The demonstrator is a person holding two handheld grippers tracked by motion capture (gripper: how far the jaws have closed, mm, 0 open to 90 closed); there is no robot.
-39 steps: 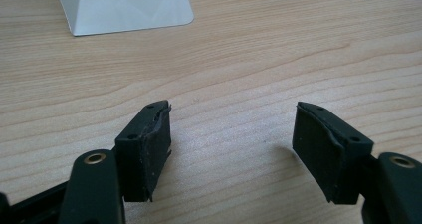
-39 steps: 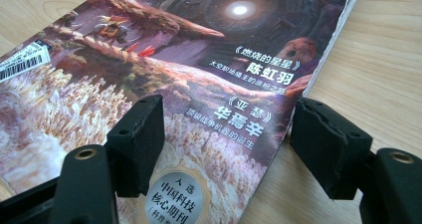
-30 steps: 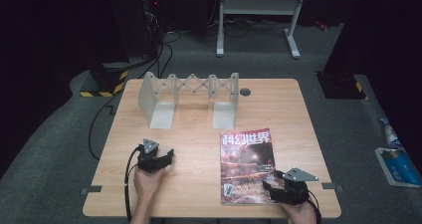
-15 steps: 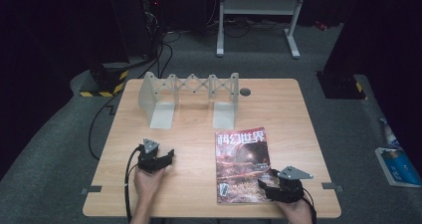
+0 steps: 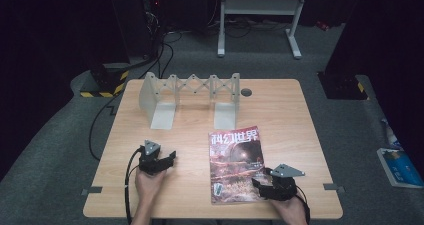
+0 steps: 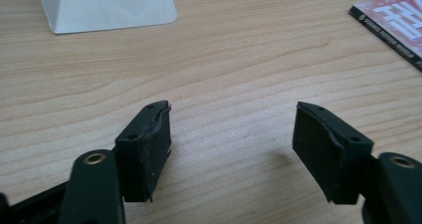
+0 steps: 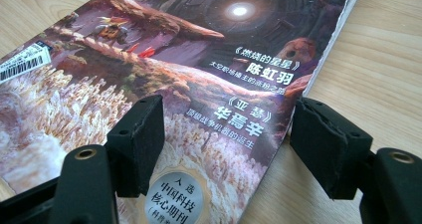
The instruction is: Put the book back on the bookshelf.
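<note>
The magazine point(image 5: 235, 166), judged thin, floppy and glossy, lies flat on the worktop point(image 5: 300, 115) before the folding rack point(image 5: 192, 99), its lower right edge straddled by the right gripper point(image 5: 265, 185) with fingers released, while the left gripper point(image 5: 161, 160) is parted, empty.

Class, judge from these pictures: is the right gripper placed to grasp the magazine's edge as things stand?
Probably yes. The right gripper is open at the magazine, its jaws straddling the lower right edge, with only bare table beside it.
</note>
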